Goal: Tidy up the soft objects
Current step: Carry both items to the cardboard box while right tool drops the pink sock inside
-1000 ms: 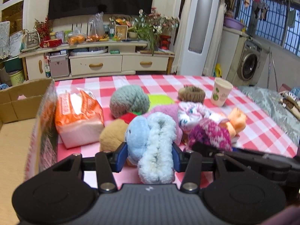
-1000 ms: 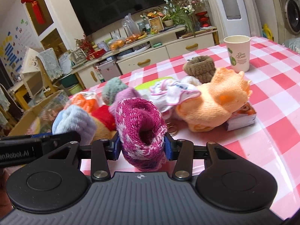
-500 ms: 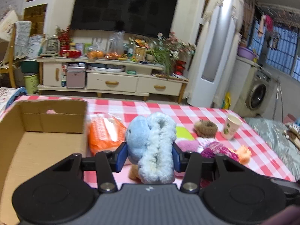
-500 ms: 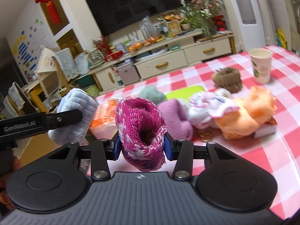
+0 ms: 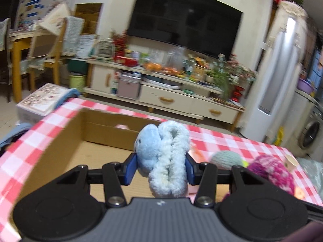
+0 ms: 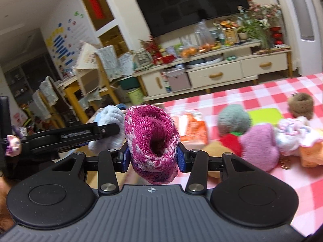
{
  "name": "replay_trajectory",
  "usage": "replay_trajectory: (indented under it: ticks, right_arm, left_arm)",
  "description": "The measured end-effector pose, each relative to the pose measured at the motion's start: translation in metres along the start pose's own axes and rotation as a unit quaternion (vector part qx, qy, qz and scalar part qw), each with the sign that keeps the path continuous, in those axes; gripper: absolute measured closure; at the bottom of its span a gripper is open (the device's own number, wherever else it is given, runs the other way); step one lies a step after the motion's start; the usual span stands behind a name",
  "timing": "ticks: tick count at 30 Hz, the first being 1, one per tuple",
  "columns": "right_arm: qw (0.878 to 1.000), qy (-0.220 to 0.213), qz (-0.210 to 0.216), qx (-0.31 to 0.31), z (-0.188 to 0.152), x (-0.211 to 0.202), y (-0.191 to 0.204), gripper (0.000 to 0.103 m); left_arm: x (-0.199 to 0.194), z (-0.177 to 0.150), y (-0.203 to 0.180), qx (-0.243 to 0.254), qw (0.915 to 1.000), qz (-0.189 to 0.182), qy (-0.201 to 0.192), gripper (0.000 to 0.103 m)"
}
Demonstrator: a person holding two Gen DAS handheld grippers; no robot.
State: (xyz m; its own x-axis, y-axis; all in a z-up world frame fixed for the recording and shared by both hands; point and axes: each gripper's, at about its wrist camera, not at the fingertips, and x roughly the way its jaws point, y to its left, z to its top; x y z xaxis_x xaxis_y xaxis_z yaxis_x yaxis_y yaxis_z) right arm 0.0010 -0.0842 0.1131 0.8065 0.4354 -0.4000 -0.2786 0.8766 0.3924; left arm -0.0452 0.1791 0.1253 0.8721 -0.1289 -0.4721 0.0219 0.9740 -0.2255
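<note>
Left gripper (image 5: 160, 166) is clamped on a fluffy blue plush (image 5: 161, 157), held above the open cardboard box (image 5: 66, 141), whose floor fills that view from 8 to 10 o'clock. Right gripper (image 6: 151, 157) is clamped on a pink knitted roll (image 6: 151, 139), with the left gripper's arm just beside it at 9 o'clock.

Risks:
- Both grippers converge on 1 box; the 2 tools could clash over the opening.
- A release too near the box wall could send the plush onto the checked tablecloth (image 5: 232, 143).
- Soft knit may snag on a pad at release.

The remaining pile (image 6: 260, 139) sits at 3 o'clock, unsorted.
</note>
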Motion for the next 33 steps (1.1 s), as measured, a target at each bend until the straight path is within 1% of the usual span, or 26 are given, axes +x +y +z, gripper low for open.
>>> replay_trajectory:
  ticks: [4, 8, 13, 18, 20, 21, 23, 24, 25, 26, 28, 29, 31, 33]
  right_arm:
    - [1.000, 0.008, 0.022, -0.011, -0.003, 0.011, 0.010, 0.047]
    - [0.999, 0.020, 0.041, -0.027, -0.005, 0.019, 0.018, 0.047]
    - [0.997, 0.037, 0.056, -0.044, -0.008, 0.029, 0.026, 0.047]
    - [0.995, 0.057, 0.064, -0.045, -0.011, 0.039, 0.022, 0.046]
    - [0.995, 0.067, 0.066, -0.044, -0.011, 0.042, 0.022, 0.043]
    - [0.994, 0.070, 0.067, -0.044, -0.012, 0.043, 0.024, 0.039]
    - [0.993, 0.085, 0.068, -0.041, -0.014, 0.045, 0.023, 0.034]
    - [0.993, 0.091, 0.069, -0.039, -0.015, 0.042, 0.020, 0.029]
    - [0.993, 0.090, 0.068, -0.036, -0.015, 0.040, 0.018, 0.021]
    - [0.993, 0.085, 0.069, -0.036, -0.014, 0.037, 0.020, 0.018]
    - [0.994, 0.073, 0.070, -0.038, -0.011, 0.028, 0.020, 0.008]
    - [0.995, 0.064, 0.068, -0.041, -0.010, 0.023, 0.020, 0.005]
    - [0.996, 0.046, 0.060, -0.042, -0.008, 0.015, 0.018, 0.004]
    - [0.998, 0.032, 0.049, -0.037, -0.007, 0.008, 0.013, 0.003]
  left_arm:
    - [0.000, 0.005, 0.023, -0.026, 0.9991, 0.033, -0.003, 0.055]
    - [0.000, 0.006, 0.042, -0.045, 0.9974, 0.057, 0.000, 0.055]
    - [0.000, 0.005, 0.059, -0.061, 0.9955, 0.072, 0.009, 0.055]
    - [0.000, 0.005, 0.072, -0.068, 0.9938, 0.086, 0.015, 0.054]
    - [0.000, 0.004, 0.076, -0.068, 0.9934, 0.091, 0.019, 0.051]
    - [0.001, 0.004, 0.076, -0.067, 0.9933, 0.091, 0.022, 0.050]
    - [0.001, 0.004, 0.076, -0.067, 0.9933, 0.091, 0.026, 0.044]
    - [0.001, 0.005, 0.076, -0.068, 0.9932, 0.091, 0.025, 0.039]
    - [0.001, 0.005, 0.075, -0.069, 0.9933, 0.090, 0.025, 0.035]
    - [0.000, 0.004, 0.075, -0.069, 0.9935, 0.088, 0.023, 0.034]
    - [-0.002, 0.004, 0.072, -0.066, 0.9939, 0.087, 0.018, 0.027]
    - [-0.003, 0.004, 0.070, -0.063, 0.9941, 0.086, 0.015, 0.025]
    - [-0.004, 0.005, 0.067, -0.057, 0.9946, 0.086, 0.006, 0.017]
    - [-0.007, 0.005, 0.063, -0.054, 0.9950, 0.084, -0.002, 0.013]
